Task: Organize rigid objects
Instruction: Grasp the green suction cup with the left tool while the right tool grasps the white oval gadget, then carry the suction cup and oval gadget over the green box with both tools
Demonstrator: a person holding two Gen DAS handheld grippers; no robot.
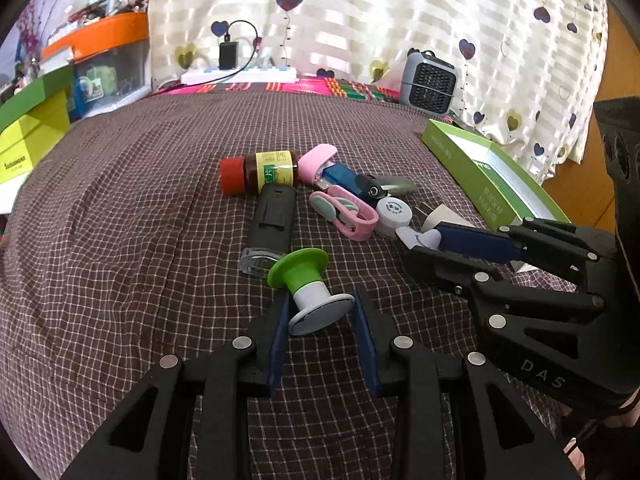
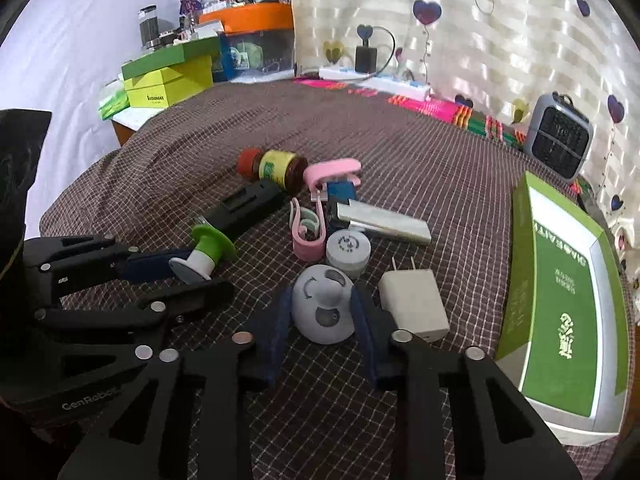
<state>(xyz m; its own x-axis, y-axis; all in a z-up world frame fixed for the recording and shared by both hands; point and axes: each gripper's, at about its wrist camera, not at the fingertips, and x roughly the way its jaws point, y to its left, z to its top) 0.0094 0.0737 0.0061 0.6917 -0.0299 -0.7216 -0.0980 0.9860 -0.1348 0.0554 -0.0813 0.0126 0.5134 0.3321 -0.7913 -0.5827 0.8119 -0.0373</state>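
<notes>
A pile of small objects lies on the checked cloth. My left gripper (image 1: 322, 308) is open, its fingers on either side of the grey base of a green-and-white stopper (image 1: 306, 286), which lies on its side. My right gripper (image 2: 322, 308) is open around a grey round knob (image 2: 324, 308); its fingers are close to the knob's sides. Beyond lie a brown bottle with a red cap (image 1: 260, 172), a black case (image 1: 274, 216), a pink clip (image 1: 346, 212), a blue-and-silver device (image 2: 376, 220), a round white cap (image 2: 347, 251) and a white plug adapter (image 2: 414, 304).
An open green box (image 2: 560, 296) lies at the right. A grey mini heater (image 2: 558, 136) stands at the back right. A power strip with a black charger (image 1: 236, 72) lies by the curtain. Green boxes and an orange-lidded bin (image 2: 248, 36) stand at the back left.
</notes>
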